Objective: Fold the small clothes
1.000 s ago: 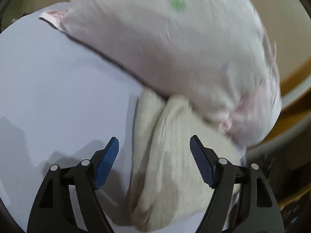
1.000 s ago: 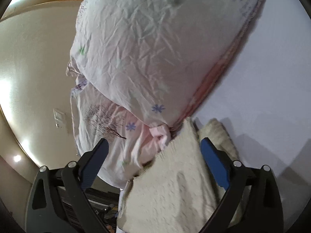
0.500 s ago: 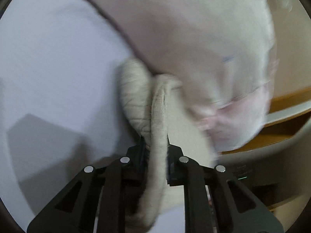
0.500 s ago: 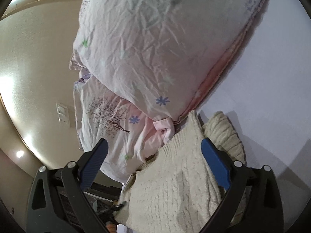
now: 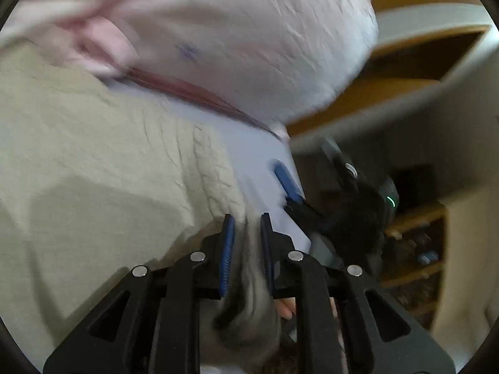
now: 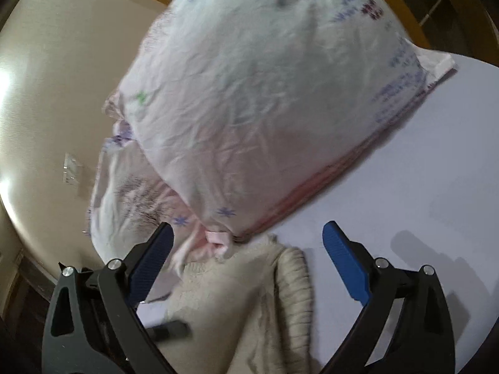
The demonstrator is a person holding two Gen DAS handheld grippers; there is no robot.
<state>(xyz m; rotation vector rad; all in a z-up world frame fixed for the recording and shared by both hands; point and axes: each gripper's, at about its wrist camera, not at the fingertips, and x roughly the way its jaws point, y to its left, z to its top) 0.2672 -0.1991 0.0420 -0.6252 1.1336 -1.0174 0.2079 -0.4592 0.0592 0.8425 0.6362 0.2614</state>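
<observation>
A cream knitted sweater (image 5: 93, 162) lies on a white sheet, filling the left of the left wrist view. My left gripper (image 5: 244, 230) is shut on a fold of the sweater's edge, which bunches between the blue pads. In the right wrist view the same sweater (image 6: 249, 296) lies low in the middle, partly under a pillow. My right gripper (image 6: 246, 258) is open and empty, its pads either side of the sweater's ribbed edge. The right gripper's blue pad (image 5: 288, 184) also shows in the left wrist view.
A big pink-and-white flowered pillow (image 6: 271, 99) lies just behind the sweater, also in the left wrist view (image 5: 234, 40). The white sheet (image 6: 421, 193) spreads to the right. A cream wall (image 6: 46, 99) and wooden shelves (image 5: 414, 249) lie beyond the bed edge.
My left gripper closed on the sweater's edge and has pulled it, so the sweater now spreads wide in its view. My right gripper stayed open and shifted slightly.
</observation>
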